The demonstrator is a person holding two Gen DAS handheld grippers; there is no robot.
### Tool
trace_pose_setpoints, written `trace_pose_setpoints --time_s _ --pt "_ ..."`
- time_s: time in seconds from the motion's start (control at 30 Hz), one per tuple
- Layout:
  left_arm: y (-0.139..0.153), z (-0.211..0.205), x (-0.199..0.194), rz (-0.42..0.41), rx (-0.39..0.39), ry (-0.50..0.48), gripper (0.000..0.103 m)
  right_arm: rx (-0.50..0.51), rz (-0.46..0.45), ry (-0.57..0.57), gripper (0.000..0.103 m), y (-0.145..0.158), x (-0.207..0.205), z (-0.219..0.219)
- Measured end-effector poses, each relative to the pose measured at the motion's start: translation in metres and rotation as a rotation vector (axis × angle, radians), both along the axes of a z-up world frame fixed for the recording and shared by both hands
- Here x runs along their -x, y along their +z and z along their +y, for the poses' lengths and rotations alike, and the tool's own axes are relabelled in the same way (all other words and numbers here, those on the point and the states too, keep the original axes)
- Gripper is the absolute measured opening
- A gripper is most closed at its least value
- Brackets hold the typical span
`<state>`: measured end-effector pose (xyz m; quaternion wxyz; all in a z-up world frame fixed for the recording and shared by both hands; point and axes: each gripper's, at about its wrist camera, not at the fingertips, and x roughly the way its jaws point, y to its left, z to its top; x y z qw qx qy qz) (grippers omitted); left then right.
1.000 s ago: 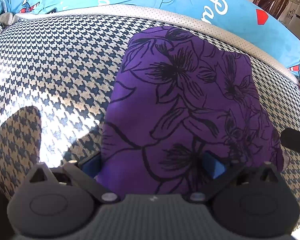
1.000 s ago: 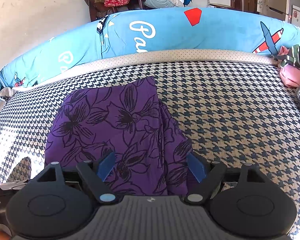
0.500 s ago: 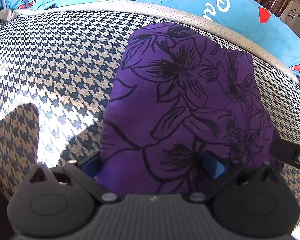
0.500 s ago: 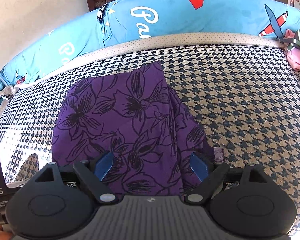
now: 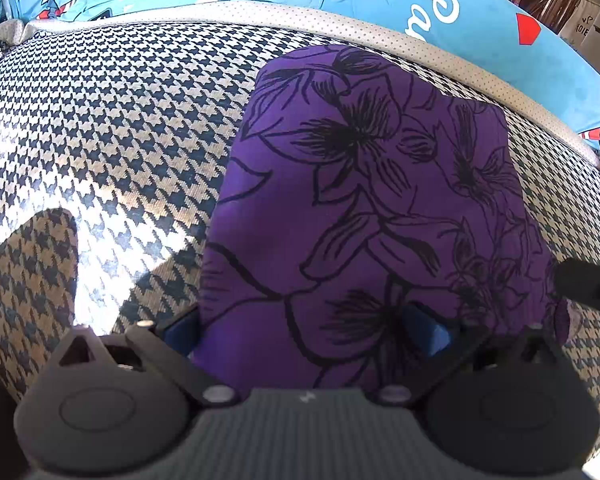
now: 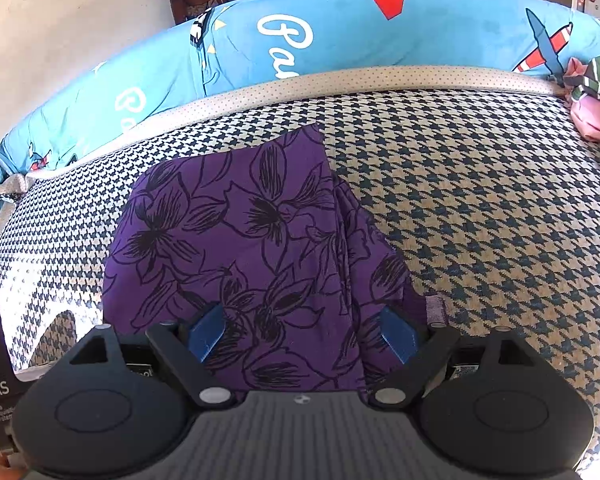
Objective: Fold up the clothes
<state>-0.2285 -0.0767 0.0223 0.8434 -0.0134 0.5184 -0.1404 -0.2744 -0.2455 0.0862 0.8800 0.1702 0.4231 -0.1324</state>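
Purple floral cloth (image 5: 364, 216) lies folded flat on the houndstooth bed cover (image 5: 112, 128), its near edge reaching in between the spread blue fingers (image 5: 428, 330) of the left gripper (image 5: 304, 328). Right gripper (image 6: 302, 330) hangs over the same edge, its fingers (image 6: 398, 334) wide apart, pinching nothing.

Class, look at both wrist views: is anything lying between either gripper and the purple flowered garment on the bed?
Nothing visible does. The purple garment lies flat on the houndstooth bed cover, directly under the open left gripper and right gripper. The pink bundle sits far off at the bed's edge.
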Motion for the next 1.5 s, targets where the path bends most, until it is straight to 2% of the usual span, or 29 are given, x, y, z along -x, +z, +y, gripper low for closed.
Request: trace_pose_setpoints --time_s 0.2,0.83,1.5 --pt "0.0009 -0.0053 0.0051 -0.001 -0.002 0.003 0.103 -0.007 -0.017 -0.047 0.085 0.0033 0.0015 -0.0091" --pt "0.0 -0.0113 0.003 -0.001 -0.003 0.001 0.103 0.007 -0.016 -0.045 0.085 0.0042 0.001 -0.0064" --pt "0.0027 -0.0049 0.0014 -0.004 -0.008 -0.003 0.103 0.063 -0.028 -0.039 0.085 0.0067 0.0018 -0.0003"
